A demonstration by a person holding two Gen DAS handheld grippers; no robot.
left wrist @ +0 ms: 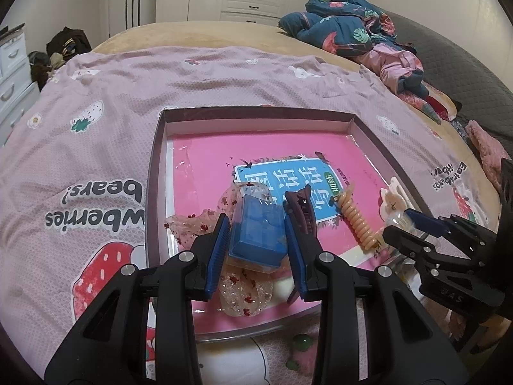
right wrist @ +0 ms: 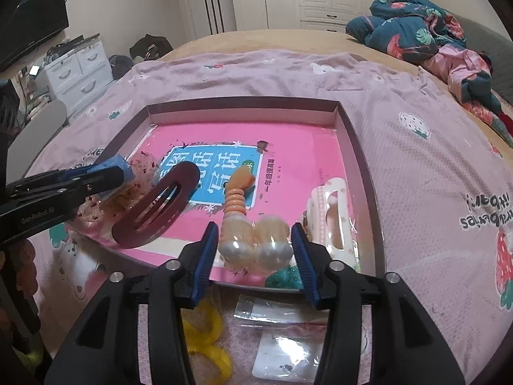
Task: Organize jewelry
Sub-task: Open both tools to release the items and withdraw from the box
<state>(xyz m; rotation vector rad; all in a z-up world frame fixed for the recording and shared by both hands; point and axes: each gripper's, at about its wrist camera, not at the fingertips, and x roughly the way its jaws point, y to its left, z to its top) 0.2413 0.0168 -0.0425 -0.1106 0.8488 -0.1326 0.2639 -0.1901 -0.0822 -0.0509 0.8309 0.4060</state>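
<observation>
A shallow box tray (left wrist: 154,173) with a pink book cover as its floor lies on the bed. My left gripper (left wrist: 256,240) is shut on a small clear case with a blue insert (left wrist: 256,234), held just above a sheer spotted hair bow (left wrist: 243,288) in the tray. A maroon hair claw (left wrist: 301,205) and an orange spiral hair tie (left wrist: 356,221) lie beside it. My right gripper (right wrist: 253,250) holds a clear bag with two pearly white balls (right wrist: 256,247) between its pads at the tray's near edge. The maroon claw (right wrist: 160,205) and a cream hair clip (right wrist: 330,221) lie near it.
The pink strawberry blanket (left wrist: 96,122) surrounds the tray. A teal item (right wrist: 285,277), yellow hair ties (right wrist: 205,333) and clear packets (right wrist: 282,356) lie on the blanket under my right gripper. A green piece (left wrist: 301,343) lies by the tray's front. Bundled clothes (left wrist: 346,25) sit at the far right.
</observation>
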